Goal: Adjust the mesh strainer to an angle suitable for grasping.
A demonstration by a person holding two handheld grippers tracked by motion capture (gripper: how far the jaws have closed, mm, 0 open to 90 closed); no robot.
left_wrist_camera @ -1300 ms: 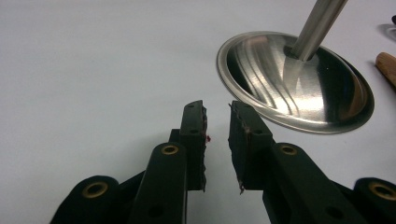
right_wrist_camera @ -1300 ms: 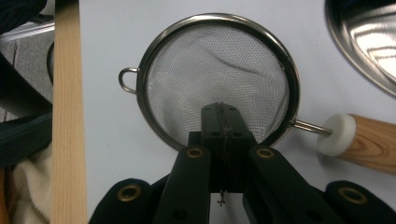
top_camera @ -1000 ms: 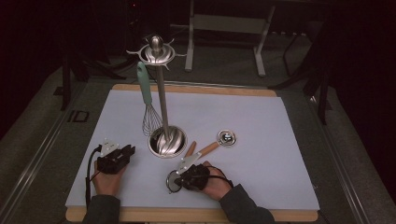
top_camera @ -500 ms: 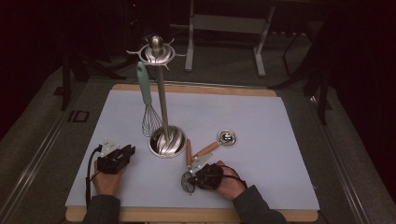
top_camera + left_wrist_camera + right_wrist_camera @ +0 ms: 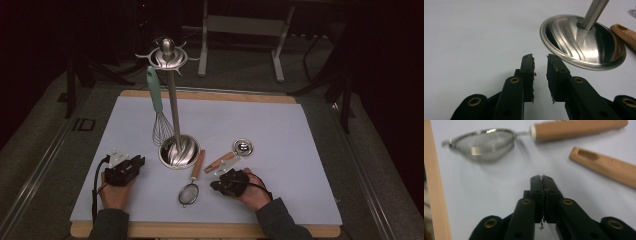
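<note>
My right gripper (image 5: 543,177) near worktop's front edge, jaws together on nothing, having just eased apart a hair. Strainer (image 5: 188,193) lies just beside it toward front edge, wooden handle pointing at stand base (image 5: 178,152). My left gripper (image 5: 540,58) parted, empty, near front-left corner. Strainer mesh looks empty, though blurred.

my table (image 5: 320,150) has a pale lavender-white top with a light wood edge along the near and far sides, sitting on a grey carpeted floor (image 5: 45,140). room's super dark past the table, basically black back there. there's a metal frame with grey legs (image 5: 240,30) standing behind it, and some dark stand legs (image 5: 75,85) off to the far left.
</note>
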